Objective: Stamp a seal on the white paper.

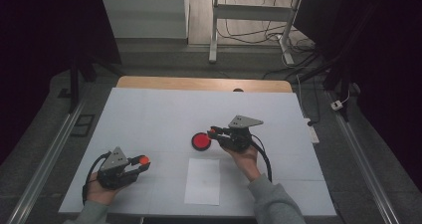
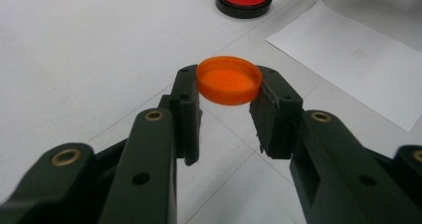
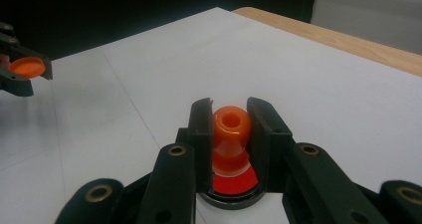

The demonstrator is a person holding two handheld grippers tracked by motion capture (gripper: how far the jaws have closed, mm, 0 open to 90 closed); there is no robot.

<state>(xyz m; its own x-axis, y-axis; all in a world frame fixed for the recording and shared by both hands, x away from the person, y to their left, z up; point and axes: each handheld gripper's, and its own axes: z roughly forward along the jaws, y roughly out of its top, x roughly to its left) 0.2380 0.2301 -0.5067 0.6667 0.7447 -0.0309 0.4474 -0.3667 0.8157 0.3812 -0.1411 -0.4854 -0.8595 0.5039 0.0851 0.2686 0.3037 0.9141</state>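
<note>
Left gripper (image 1: 141, 164): nearest the camera, low at the table's left, jaws clamped on the rim of an orange cap (image 2: 229, 79), held level, hollow up, clear of the table.
Cap: thin plastic, light and fairly stiff; judged slick, so opposite rim walls are the place to grip.
Paper (image 1: 202, 181): 1 white sheet flat at the near edge, between the 2 hands, touching nothing.
Dish (image 1: 201, 141): round, black-rimmed, red inside, at mid-table just beyond the paper.
Right gripper (image 1: 214, 132): right of the dish, jaws closed on an orange nozzle (image 3: 231, 134), open end up, just over the dish.
Nozzle: small, hollow, likely light; its waisted neck should seat best between the pads.
Table (image 1: 149, 114): white top, otherwise bare.
</note>
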